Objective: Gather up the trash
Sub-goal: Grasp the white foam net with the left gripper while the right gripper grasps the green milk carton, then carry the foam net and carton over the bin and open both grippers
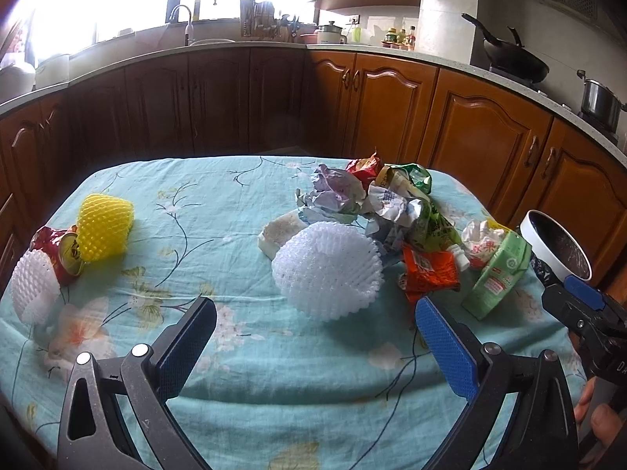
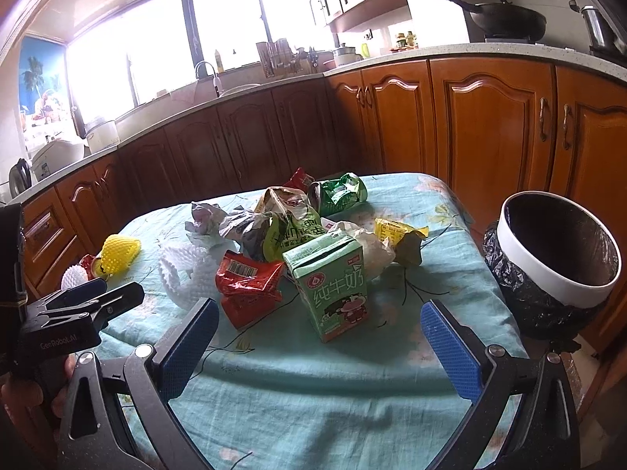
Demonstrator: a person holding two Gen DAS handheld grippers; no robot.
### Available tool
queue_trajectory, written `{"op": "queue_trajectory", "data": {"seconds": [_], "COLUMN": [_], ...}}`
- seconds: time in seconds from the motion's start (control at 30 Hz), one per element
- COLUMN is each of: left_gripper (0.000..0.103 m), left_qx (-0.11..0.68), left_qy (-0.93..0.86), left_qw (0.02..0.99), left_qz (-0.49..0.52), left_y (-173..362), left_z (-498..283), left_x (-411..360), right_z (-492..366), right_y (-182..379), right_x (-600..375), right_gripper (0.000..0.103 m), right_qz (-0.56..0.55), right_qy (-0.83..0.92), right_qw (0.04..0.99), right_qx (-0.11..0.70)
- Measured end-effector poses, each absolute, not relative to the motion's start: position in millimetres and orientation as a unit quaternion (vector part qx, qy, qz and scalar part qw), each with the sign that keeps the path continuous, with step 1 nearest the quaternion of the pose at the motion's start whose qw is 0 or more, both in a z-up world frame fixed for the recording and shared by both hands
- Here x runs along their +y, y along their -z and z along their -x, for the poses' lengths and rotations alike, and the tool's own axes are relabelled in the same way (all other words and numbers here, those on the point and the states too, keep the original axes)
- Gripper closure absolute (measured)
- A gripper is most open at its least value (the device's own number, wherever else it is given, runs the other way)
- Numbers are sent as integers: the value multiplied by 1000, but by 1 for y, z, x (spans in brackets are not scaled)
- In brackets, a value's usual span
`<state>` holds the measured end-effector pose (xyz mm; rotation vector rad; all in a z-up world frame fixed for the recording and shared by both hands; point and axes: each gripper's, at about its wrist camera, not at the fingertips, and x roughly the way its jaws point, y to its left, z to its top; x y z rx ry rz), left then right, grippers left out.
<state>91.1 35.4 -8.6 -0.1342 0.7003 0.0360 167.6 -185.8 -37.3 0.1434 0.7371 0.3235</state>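
Note:
Trash lies on a table with a teal floral cloth [image 1: 243, 356]. A white foam fruit net [image 1: 327, 270] sits just ahead of my open, empty left gripper [image 1: 313, 337]. A green milk carton [image 2: 333, 290] stands ahead of my open, empty right gripper [image 2: 319, 337], with a red wrapper [image 2: 247, 286] to its left. Behind them is a pile of crumpled wrappers [image 2: 282, 223] and a crushed green can [image 2: 339, 194]. A yellow foam net [image 1: 104, 227], a crushed red can [image 1: 62, 252] and another white net [image 1: 33, 290] lie far left. A bin with a white rim and black bag [image 2: 556, 262] stands right of the table.
Wooden kitchen cabinets [image 1: 392, 105] and a countertop run behind and to the right of the table. A wok [image 1: 509, 58] and a steel pot [image 1: 599, 100] sit on the stove. The right gripper shows at the right edge of the left wrist view [image 1: 584, 305].

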Motion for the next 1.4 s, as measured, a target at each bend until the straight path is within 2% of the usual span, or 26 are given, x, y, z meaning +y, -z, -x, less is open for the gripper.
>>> {"op": "queue_trajectory", "data": {"seconds": [0.3, 0.4, 0.5, 0.57, 0.67, 0.73, 1.13, 1.4], "left_gripper": [12, 22, 38, 57, 77, 87, 90, 90], "left_qx": [368, 378, 391, 398, 403, 400, 356, 353], "left_qy": [-22, -22, -17, -10, 0, 7, 85, 144], "left_qw": [926, 922, 917, 914, 912, 913, 928, 923], "left_qz": [78, 81, 84, 82, 78, 75, 70, 46], "left_y": [20, 25, 31, 36, 38, 34, -15, -28], "left_z": [-141, -153, -160, -163, -161, -155, -113, -116], "left_x": [44, 47, 49, 47, 44, 42, 6, -39], "right_z": [-207, -216, -222, -223, -217, -209, -172, -166], "right_y": [53, 59, 65, 66, 63, 59, 21, 12], "right_x": [-181, -181, -181, -179, -179, -181, -226, -275], "right_gripper": [3, 5, 18, 44, 44, 45, 45, 45], "right_qz": [-64, -63, -68, -71, -73, -79, -114, -136], "right_qy": [-166, -168, -175, -183, -187, -192, -175, -128], "right_qw": [905, 901, 896, 893, 895, 896, 913, 922], "right_qx": [388, 395, 403, 406, 400, 392, 350, 340]}}
